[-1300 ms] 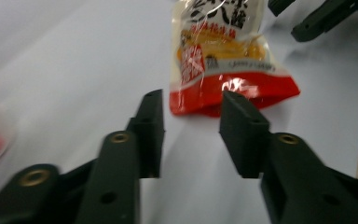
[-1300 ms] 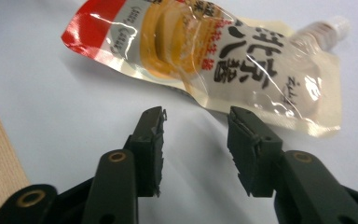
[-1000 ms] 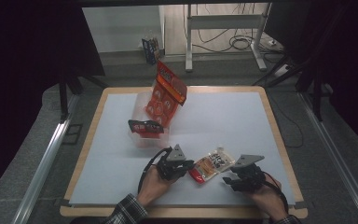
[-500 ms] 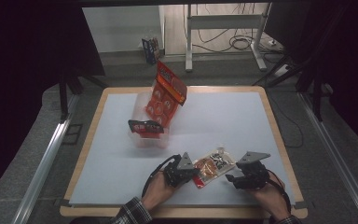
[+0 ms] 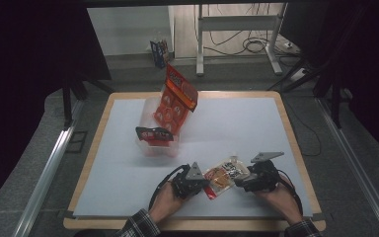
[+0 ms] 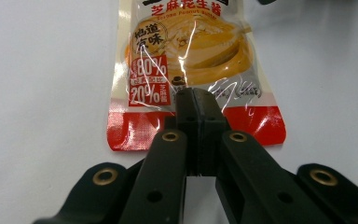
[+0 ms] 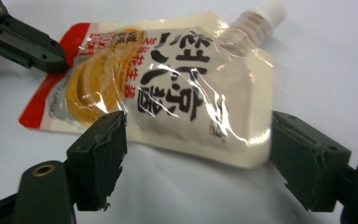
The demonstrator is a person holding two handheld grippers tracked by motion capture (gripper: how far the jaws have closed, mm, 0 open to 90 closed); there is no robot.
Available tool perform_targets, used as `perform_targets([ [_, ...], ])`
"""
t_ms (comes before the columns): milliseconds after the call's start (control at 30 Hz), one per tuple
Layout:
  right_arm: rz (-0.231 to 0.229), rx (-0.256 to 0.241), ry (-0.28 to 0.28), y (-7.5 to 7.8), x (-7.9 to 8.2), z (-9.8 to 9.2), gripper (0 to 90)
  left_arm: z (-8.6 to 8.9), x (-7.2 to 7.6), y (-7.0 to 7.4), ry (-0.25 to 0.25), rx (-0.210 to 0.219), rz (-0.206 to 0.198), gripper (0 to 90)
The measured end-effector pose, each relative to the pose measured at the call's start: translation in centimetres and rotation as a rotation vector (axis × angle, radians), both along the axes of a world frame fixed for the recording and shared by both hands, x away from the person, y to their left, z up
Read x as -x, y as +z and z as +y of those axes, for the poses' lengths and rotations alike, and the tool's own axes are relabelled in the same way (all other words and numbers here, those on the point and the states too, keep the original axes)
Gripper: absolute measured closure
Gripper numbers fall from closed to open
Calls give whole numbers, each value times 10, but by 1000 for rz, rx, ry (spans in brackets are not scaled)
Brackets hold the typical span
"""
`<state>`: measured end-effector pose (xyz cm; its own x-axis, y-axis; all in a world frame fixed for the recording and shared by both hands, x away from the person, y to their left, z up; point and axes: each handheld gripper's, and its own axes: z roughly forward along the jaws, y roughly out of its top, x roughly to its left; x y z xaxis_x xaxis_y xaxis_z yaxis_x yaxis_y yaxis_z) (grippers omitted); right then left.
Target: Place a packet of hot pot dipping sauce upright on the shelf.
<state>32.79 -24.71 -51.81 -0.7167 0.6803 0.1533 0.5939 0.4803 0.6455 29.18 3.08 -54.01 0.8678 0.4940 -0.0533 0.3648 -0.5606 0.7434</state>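
Observation:
A spouted sauce pouch (image 5: 224,174) lies flat on the white mat near the front edge, cream and orange with a red bottom seal and a white cap (image 7: 270,11). My left gripper (image 5: 205,182) is shut, and its tips (image 6: 196,98) rest on the pouch (image 6: 191,51) just above the red seal. I cannot tell whether the tips pinch the film or only press on it. My right gripper (image 5: 240,178) is open, its jaws (image 7: 198,135) on either side of the cap end of the pouch (image 7: 177,88) without touching it.
A clear plastic tub (image 5: 150,148) stands at mid-left of the mat, with a tall orange snack bag (image 5: 177,96) leaning out of it and a dark red packet (image 5: 154,134) in front. The table's wooden rim (image 5: 296,143) frames the mat.
My left gripper has slid right onto the pouch's red end. My right gripper has edged left around its cap end. The pouch has hardly moved.

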Motion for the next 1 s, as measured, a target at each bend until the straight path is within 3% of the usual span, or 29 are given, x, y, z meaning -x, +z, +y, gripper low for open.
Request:
perform_targets([
  [100,23,-30,-7,0,-7,1,232,1,0,1,-11,-19,-10,900],
  [267,47,-79,-11,-2,-12,-2,260,-1,2,0,-4,-13,-18,900],
  [433,144,-189,4,-3,-19,-7,347,-1,2,0,-3,-12,-15,900],
  [533,173,-217,40,-5,-21,-1,369,-1,1,0,-4,-11,-15,900],
  [667,157,-193,61,-5,-20,10,358,0,1,0,-11,-22,-14,900],
  [833,171,-228,59,-5,-27,19,361,1,0,1,-19,-32,-14,900],
  [900,181,-233,62,-5,-28,22,383,1,0,1,-20,-32,-14,900],
  [967,219,-259,111,-6,-30,35,483,1,0,1,-20,-33,-14,900],
  [1000,219,-259,111,-6,-30,35,483,1,0,1,-20,-33,-14,900],
])
